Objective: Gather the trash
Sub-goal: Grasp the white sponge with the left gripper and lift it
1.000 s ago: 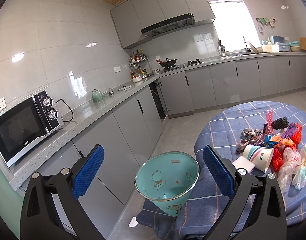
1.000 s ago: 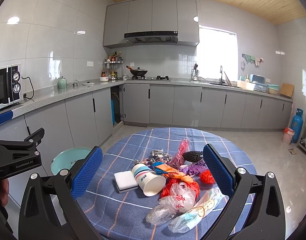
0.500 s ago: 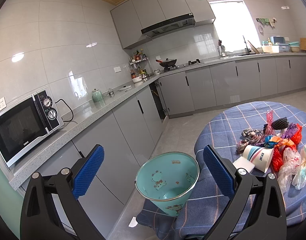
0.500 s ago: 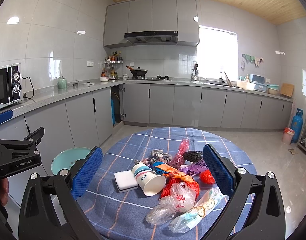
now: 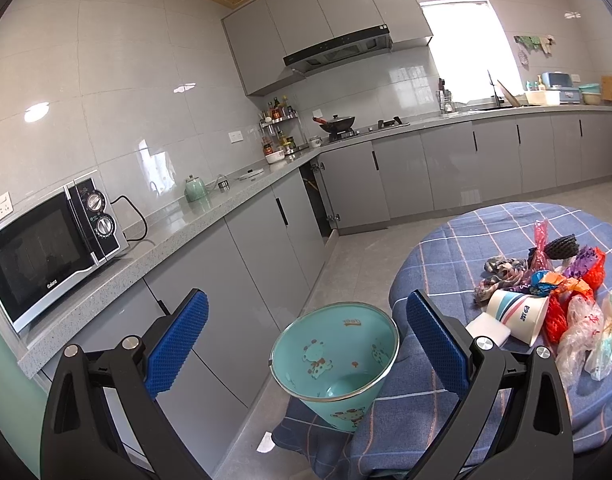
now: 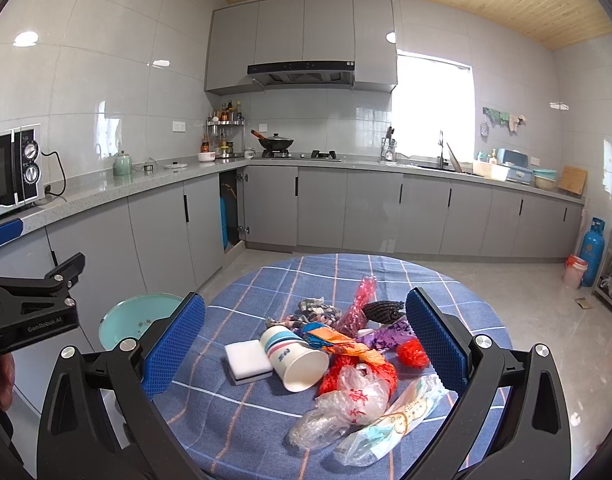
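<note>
Left wrist view: my left gripper (image 5: 306, 332), jaws spread and empty, frames the teal bin (image 5: 334, 354) at bottom centre.

Right wrist view: my right gripper (image 6: 306, 334), also spread, faces the trash pile (image 6: 338, 344) centre-low; I should pinch 1 light wrapper cleanly.

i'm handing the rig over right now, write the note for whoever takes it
Left hand-held gripper: open, holding nothing, aimed at the teal bin beside the table.
Right hand-held gripper: open, holding nothing, above the trash pile.
On the table: paper cup on its side, white sponge, clear plastic bags, red net, orange wrapper, black scrubber.
Done: nothing collected; the bin looks empty.
Left: move every piece into the bin.
</note>
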